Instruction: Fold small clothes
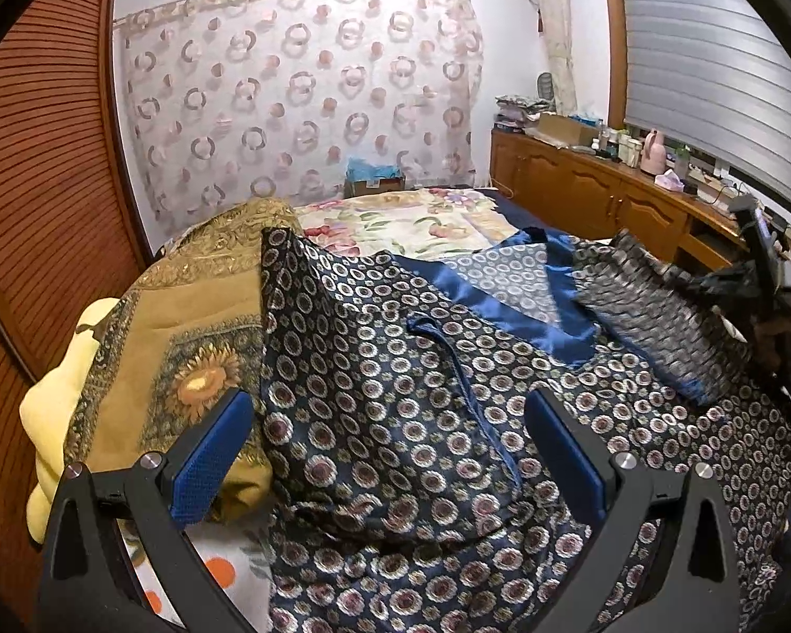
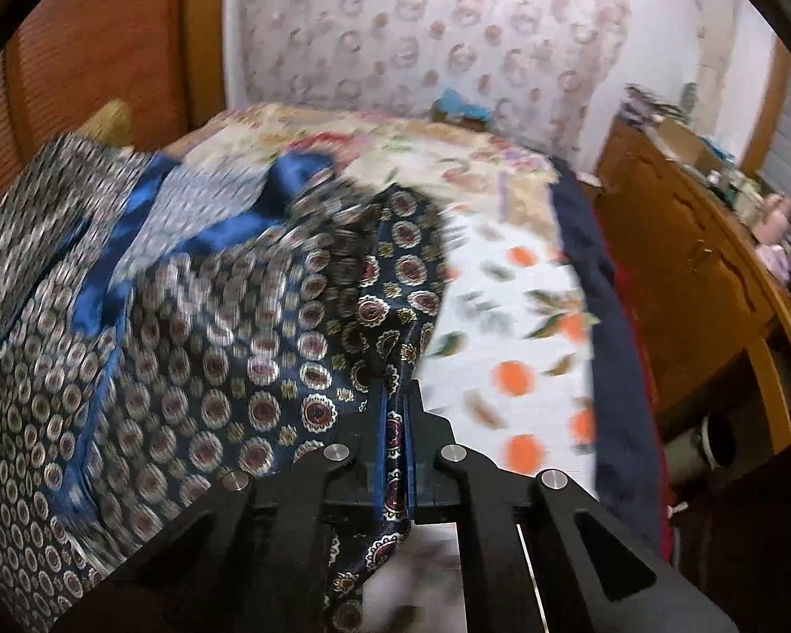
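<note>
A navy satin garment (image 1: 395, 395) with a ring-and-flower print and a bright blue collar band (image 1: 522, 311) lies spread on the bed. My left gripper (image 1: 390, 427) is open above its lower left part, with blue pads (image 1: 211, 453) apart and nothing between them. My right gripper (image 2: 395, 411) is shut on the garment's right edge (image 2: 395, 438) and holds that fold lifted; the cloth around it (image 2: 211, 316) is motion-blurred. In the left wrist view the right gripper (image 1: 764, 274) shows at the far right, with a blurred flap of the garment (image 1: 654, 311) raised beside it.
A gold sunflower-print cloth (image 1: 184, 348) and a yellow pillow (image 1: 58, 411) lie to the left. The bed has a floral sheet (image 1: 406, 221) and an orange-dotted sheet (image 2: 517, 327). A wooden cabinet (image 1: 596, 184) with clutter runs along the right. A wooden wardrobe (image 1: 37, 158) stands left.
</note>
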Action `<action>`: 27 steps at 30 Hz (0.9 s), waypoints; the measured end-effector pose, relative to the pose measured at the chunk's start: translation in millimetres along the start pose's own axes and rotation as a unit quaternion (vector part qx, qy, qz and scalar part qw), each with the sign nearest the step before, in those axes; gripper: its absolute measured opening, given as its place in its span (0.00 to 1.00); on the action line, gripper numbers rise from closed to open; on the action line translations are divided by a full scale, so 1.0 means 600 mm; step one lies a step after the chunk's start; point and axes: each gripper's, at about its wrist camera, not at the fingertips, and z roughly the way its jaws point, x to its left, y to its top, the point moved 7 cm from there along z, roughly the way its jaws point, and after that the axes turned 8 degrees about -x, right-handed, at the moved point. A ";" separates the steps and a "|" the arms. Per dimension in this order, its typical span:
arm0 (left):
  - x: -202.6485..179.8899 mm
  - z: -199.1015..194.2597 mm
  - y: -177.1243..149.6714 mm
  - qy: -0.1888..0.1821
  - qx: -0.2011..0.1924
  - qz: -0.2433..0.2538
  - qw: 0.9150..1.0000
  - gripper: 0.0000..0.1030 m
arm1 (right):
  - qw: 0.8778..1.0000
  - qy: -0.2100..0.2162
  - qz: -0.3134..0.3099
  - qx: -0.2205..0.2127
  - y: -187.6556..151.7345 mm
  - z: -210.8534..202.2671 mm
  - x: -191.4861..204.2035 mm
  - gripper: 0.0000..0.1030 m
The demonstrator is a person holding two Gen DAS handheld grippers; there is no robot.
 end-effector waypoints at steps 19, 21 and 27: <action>0.116 0.075 0.047 0.018 0.039 -0.026 0.999 0.99 | 0.999 0.013 0.045 0.004 0.046 0.114 -0.076 0.50; 0.120 0.084 0.051 0.011 0.044 -0.030 0.999 0.92 | 0.999 0.016 0.044 0.008 0.047 0.124 -0.083 0.50; 0.112 0.122 0.062 0.000 0.066 -0.012 0.998 0.54 | 0.998 0.024 0.048 0.010 0.041 0.143 -0.091 0.50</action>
